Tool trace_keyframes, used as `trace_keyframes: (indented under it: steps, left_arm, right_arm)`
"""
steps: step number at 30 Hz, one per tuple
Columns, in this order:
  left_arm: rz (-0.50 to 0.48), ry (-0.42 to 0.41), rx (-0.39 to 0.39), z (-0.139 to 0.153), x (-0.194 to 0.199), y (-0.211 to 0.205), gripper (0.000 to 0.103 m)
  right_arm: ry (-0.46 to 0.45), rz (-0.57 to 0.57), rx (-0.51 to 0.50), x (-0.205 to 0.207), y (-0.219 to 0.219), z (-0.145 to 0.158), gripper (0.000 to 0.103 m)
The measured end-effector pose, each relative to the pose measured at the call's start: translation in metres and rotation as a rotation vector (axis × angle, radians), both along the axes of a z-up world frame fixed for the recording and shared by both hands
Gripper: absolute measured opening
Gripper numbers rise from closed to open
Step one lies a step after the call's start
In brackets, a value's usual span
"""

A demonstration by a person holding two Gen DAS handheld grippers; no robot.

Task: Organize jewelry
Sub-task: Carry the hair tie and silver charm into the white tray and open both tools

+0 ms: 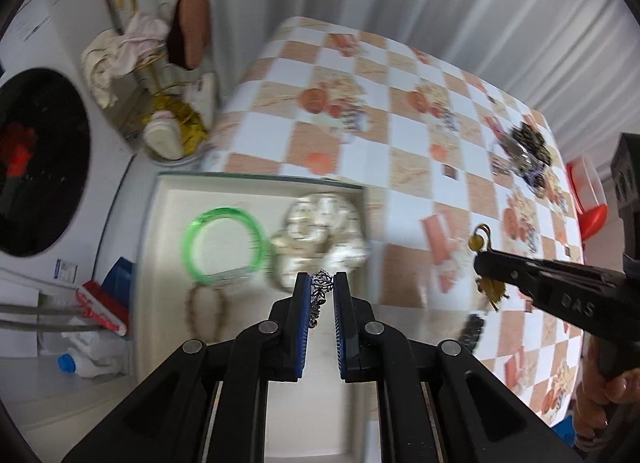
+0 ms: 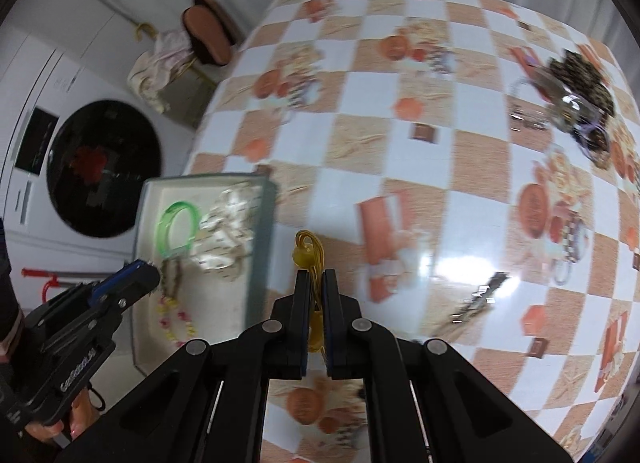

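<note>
Jewelry lies in two places: some in a shallow white tray (image 1: 256, 183) at the left edge of the checked tablecloth (image 1: 404, 135), the rest in a dark tangled pile (image 2: 576, 103) at the far right of the table; a further dark piece (image 2: 478, 297) lies alone on the cloth near the right gripper.

Far left, off the table: a white appliance with a round dark door (image 2: 104, 167); behind it a heap of cloths (image 1: 116, 51) and a brown padded object (image 1: 190, 27).

Tray contents, left to right: a green bangle (image 1: 222, 245), a brown bead loop (image 1: 206, 311) below it, a pale pearly cluster (image 1: 320, 235) at the right side; the right wrist view also shows a yellow and pink bead string (image 2: 176, 317) at the near end.

Left gripper (image 1: 322, 283): positioned over the tray's near right part, jaws drawn nearly together and pinching a small silver filigree chain piece (image 1: 321, 288) between the blue pads (image 1: 305, 303); the piece hangs down between them.

Right gripper (image 2: 316, 287): over the tablecloth, just beside the tray's right wall, jaws pressed together on a yellow amber-coloured ornament (image 2: 308, 253) with a bead and a looped hook; the loop projects above the fingertips and more of it hangs below.

A hand (image 1: 612, 395) shows at the right gripper's handle; both views are motion-blurred.
</note>
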State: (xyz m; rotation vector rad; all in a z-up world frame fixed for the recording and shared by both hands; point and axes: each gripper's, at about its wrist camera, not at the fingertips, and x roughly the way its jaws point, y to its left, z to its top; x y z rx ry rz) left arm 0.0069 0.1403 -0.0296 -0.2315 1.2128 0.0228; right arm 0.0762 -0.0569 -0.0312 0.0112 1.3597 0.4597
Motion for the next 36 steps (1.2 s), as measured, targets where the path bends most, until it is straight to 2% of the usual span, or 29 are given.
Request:
trace_keyframes:
  steps: [6, 15, 28, 36]
  left_arm:
    - [0.050, 0.010, 0.019, -0.012, 0.000, 0.039, 0.016]
    - [0.044, 0.030, 0.035, -0.039, 0.015, 0.065, 0.016]
    - [-0.013, 0.059, 0.044, -0.076, 0.041, 0.066, 0.016]
    - [-0.001, 0.091, 0.066, -0.089, 0.044, 0.067, 0.016]
  right_arm:
    - [0.027, 0.070, 0.023, -0.016, 0.046, -0.005, 0.006]
    - [0.096, 0.121, 0.044, -0.031, 0.087, -0.028, 0.006]
    - [0.158, 0.152, 0.020, -0.044, 0.114, -0.069, 0.006]
    - [0.171, 0.169, -0.008, -0.048, 0.124, -0.088, 0.006]
